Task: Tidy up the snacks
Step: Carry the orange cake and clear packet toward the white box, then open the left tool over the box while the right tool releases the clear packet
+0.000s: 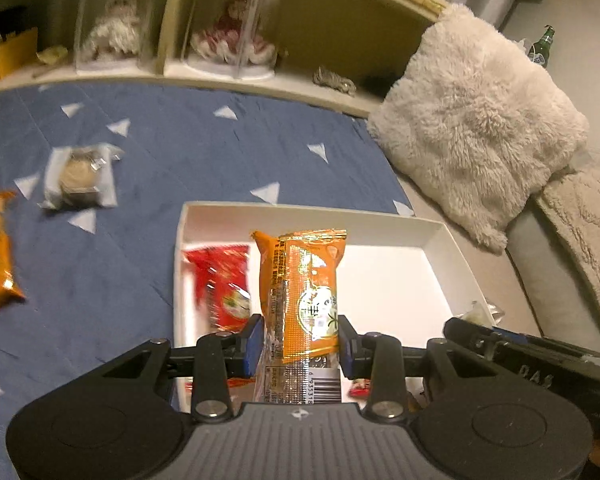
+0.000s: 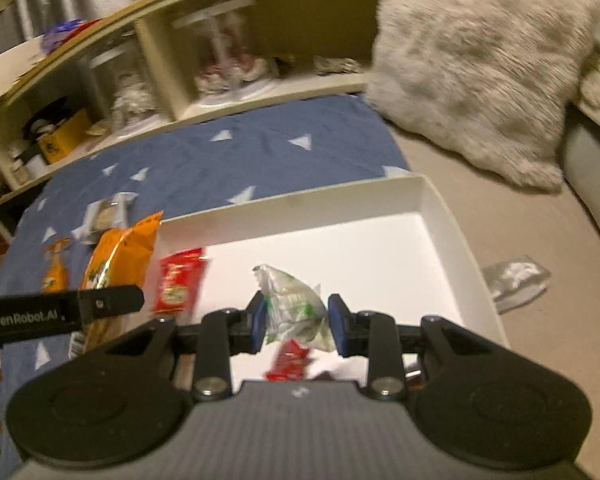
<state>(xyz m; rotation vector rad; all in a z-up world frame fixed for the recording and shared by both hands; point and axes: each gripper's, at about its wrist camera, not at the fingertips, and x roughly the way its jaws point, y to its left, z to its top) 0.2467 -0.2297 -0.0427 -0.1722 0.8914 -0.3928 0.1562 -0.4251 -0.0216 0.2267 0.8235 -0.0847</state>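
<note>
While fluffy pillow (image 1: 476, 120) flanks white box (image 1: 380, 222), shelf (image 1: 228, 80) behind.

orange snack pack (image 1: 300, 292) between the left tongs: shiny crinkly plastic
clear snack bag (image 2: 294, 308) between the right tongs: thin see-through plastic
white box (image 1: 452, 248) under both tongs: smooth matt card
blue sheet (image 1: 172, 152) left of the box: soft cloth
pillow (image 1: 476, 120) far right: fluffy fur

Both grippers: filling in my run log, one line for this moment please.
left gripper: shut on orange packet | right gripper: shut on clear green packet | both over white box
</note>
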